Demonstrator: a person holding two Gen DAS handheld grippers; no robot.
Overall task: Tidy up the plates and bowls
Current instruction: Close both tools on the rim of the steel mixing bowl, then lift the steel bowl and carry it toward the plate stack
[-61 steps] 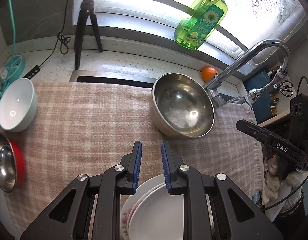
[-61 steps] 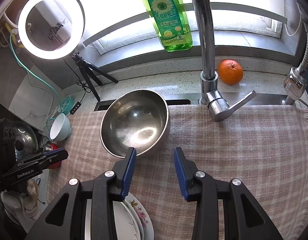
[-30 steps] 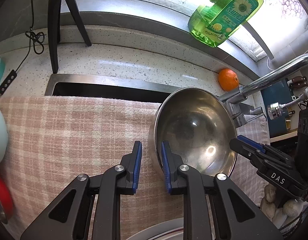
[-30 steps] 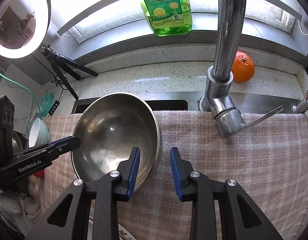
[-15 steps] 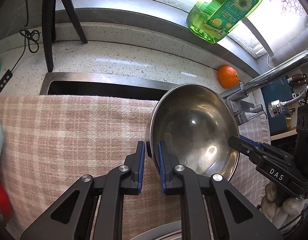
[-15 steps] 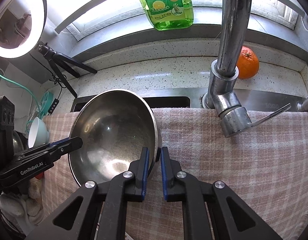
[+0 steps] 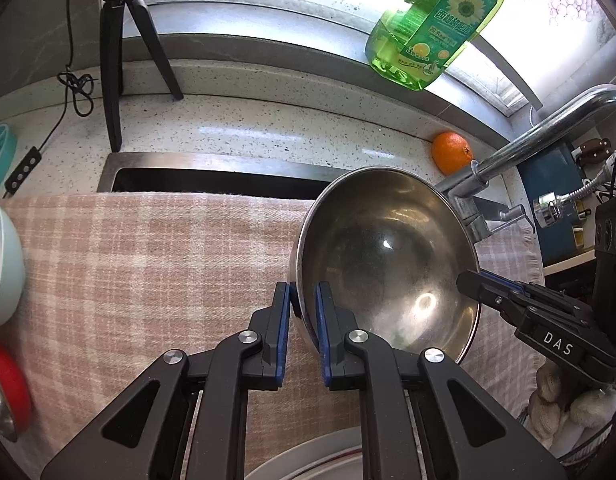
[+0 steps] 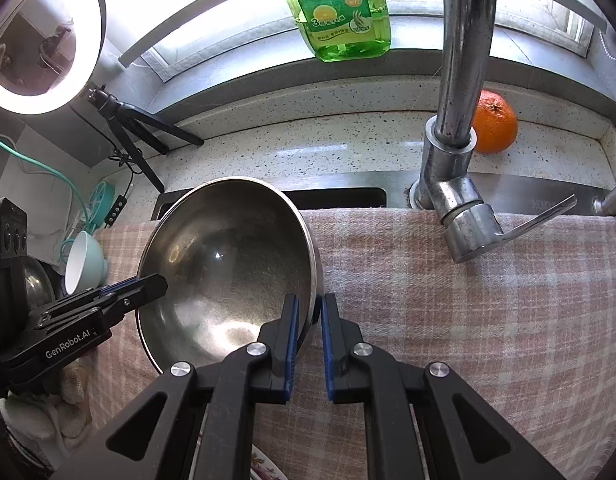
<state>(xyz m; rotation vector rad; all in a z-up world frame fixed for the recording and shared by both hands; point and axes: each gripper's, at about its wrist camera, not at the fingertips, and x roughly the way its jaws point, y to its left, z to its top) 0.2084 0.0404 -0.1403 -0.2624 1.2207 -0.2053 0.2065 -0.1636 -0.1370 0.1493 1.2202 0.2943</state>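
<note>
A large steel bowl [image 7: 384, 256] sits on the checked cloth [image 7: 147, 264] over the sink; it also shows in the right wrist view [image 8: 227, 264]. My left gripper [image 7: 302, 300] is shut on the bowl's left rim. My right gripper [image 8: 309, 312] is shut on the bowl's right rim. Each gripper shows in the other's view. A white and teal bowl [image 7: 1, 268] and a red and steel bowl [image 7: 7, 392] lie at the cloth's left edge. A stack of white plates [image 7: 308, 460] lies under the left gripper.
A chrome tap [image 8: 456, 160] stands right of the bowl. An orange [image 8: 494, 122] lies behind it. A green soap bottle [image 8: 340, 8] stands on the window sill. A black tripod [image 7: 119, 52] stands at the back left. The open sink slot [image 7: 211, 182] lies behind the cloth.
Both grippers moved forward to the steel bowl and closed on its opposite rims. The bowl has tilted slightly.
</note>
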